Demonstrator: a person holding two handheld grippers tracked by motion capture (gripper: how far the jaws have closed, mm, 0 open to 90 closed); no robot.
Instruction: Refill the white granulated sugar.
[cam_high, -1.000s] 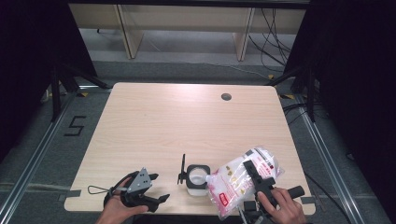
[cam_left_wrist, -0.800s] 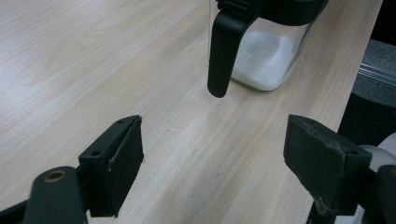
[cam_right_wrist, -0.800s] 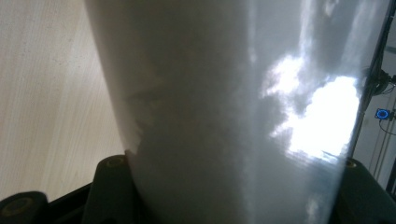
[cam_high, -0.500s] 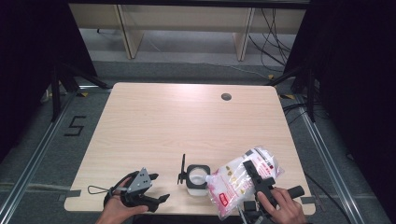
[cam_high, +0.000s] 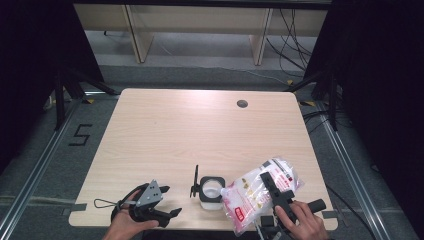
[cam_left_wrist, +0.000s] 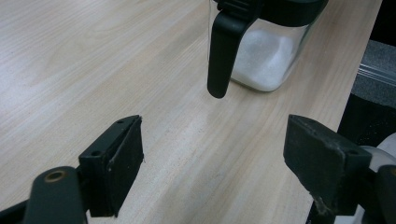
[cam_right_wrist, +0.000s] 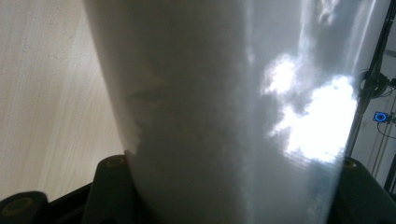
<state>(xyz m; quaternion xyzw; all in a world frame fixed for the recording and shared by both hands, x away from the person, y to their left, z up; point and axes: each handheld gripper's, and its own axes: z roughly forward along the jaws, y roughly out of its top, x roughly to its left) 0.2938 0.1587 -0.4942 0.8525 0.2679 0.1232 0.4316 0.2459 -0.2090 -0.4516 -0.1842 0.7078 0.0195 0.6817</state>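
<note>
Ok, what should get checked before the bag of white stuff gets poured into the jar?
1. Bag held by the right gripper: ok, it sits between the jaws.
2. Jar lid open: ok, the flip lid stands up.
3. Bag mouth over the jar: cannot tell.
4. Bag opened: cannot tell.
5. Left gripper steadying the jar: not ok, open and apart from it.
6. Jar upright on the table: ok.

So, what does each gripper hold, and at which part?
The right gripper holds the plastic bag around its middle. The left gripper is open and holds nothing.
</note>
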